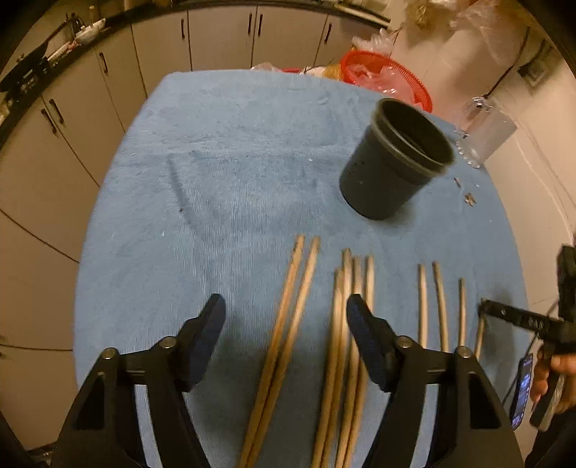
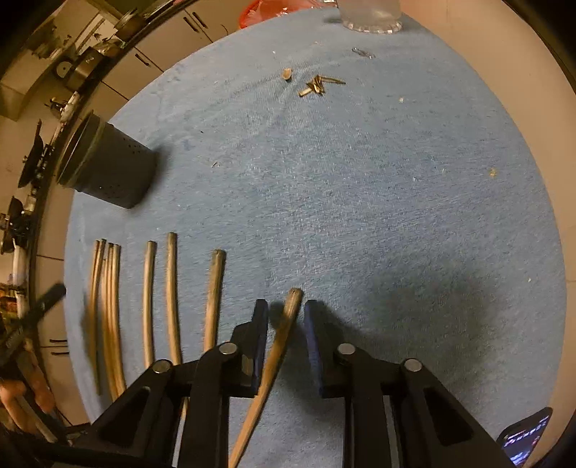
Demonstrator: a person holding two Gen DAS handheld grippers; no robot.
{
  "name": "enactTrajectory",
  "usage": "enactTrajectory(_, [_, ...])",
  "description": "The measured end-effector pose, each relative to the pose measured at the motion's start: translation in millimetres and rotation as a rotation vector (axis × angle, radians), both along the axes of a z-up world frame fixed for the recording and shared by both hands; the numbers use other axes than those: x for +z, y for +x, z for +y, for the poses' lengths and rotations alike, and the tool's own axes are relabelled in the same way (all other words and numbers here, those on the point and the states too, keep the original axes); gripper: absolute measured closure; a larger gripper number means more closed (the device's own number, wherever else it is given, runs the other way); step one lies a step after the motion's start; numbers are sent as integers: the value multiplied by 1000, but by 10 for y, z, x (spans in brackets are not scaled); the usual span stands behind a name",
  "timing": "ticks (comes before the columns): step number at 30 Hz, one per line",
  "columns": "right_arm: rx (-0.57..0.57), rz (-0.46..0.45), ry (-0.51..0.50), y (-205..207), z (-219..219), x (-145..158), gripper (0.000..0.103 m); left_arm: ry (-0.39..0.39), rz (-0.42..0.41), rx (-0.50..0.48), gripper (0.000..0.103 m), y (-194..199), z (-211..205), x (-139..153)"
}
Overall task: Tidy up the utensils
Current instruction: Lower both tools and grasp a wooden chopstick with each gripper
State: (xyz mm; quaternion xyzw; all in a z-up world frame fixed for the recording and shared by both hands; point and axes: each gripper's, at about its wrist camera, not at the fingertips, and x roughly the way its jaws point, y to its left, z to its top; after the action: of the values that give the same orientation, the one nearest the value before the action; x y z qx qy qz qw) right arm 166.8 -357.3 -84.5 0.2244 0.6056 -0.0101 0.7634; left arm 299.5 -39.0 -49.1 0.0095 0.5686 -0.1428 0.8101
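Several wooden chopsticks lie in a row on a blue towel point(image 1: 223, 144). My left gripper point(image 1: 284, 309) points down over them, open. A pair of chopsticks point(image 1: 288, 324) lies between its fingers without touching them, and a bundle point(image 1: 342, 324) lies against the right finger point(image 1: 360, 316). My right gripper point(image 2: 286, 306) straddles the rightmost chopstick point(image 2: 284, 331). Its jaws stand narrow, with a slim gap on each side of the stick. A black perforated cup point(image 1: 388, 172) point(image 2: 111, 169) stands upright and empty beyond the chopsticks.
A red basket point(image 1: 388, 72) with plastic bags sits at the towel's far edge. A clear glass container point(image 1: 486, 133) point(image 2: 370, 14) stands nearby, with small wood bits point(image 2: 318, 84) in front of it. A phone point(image 2: 525, 439) lies at the near right. Cabinets line the left.
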Motion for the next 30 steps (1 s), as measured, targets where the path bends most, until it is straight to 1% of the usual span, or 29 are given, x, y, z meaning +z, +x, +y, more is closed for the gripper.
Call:
enactTrajectory(1, [5, 2, -7, 16, -2, 7, 86, 4, 7, 0, 46, 53, -13, -18])
enactTrajectory(3, [10, 4, -20, 38, -6, 26, 87, 10, 37, 1, 48, 162, -38, -75])
enactTrajectory(5, [13, 4, -23, 56, -12, 31, 87, 1, 63, -1, 54, 268, -77, -146])
enactTrajectory(7, [17, 3, -27, 57, -29, 28, 87, 21, 72, -5, 56, 348, -127, -202])
enactTrajectory(9, [27, 4, -34, 69, -12, 19, 87, 32, 81, -13, 63, 390, -163, -247])
enactTrajectory(11, [35, 9, -39, 83, 1, 23, 87, 49, 95, -20, 73, 439, -207, -315])
enactTrajectory(12, [39, 10, -43, 87, 11, 24, 87, 56, 99, -22, 76, 459, -220, -334])
enactTrajectory(13, [43, 12, -46, 104, 13, 28, 87, 67, 103, -26, 81, 486, -242, -363])
enactTrajectory(16, [50, 16, -57, 148, 79, 28, 87, 82, 100, -31, 83, 555, -283, -370])
enactTrajectory(19, [63, 22, -75, 177, 114, 35, 87, 119, 106, -47, 85, 623, -366, -367])
enactTrajectory(21, [71, 27, -92, 227, 173, 37, 87, 162, 107, -58, 89, 639, -426, -371])
enactTrajectory(22, [77, 30, -103, 248, 199, 39, 87, 186, 106, -62, 96, 650, -453, -372])
enactTrajectory(23, [84, 32, -111, 272, 233, 37, 87, 199, 106, -63, 96, 661, -471, -373])
enactTrajectory(28, [126, 41, -165, 390, 382, 46, 93, 196, 106, -61, 96, 696, -505, -344])
enactTrajectory(29, [129, 40, -161, 413, 391, 52, 93, 187, 104, -61, 96, 694, -503, -337])
enactTrajectory(30, [127, 32, -133, 432, 391, 58, 95, 167, 103, -58, 96, 684, -487, -323])
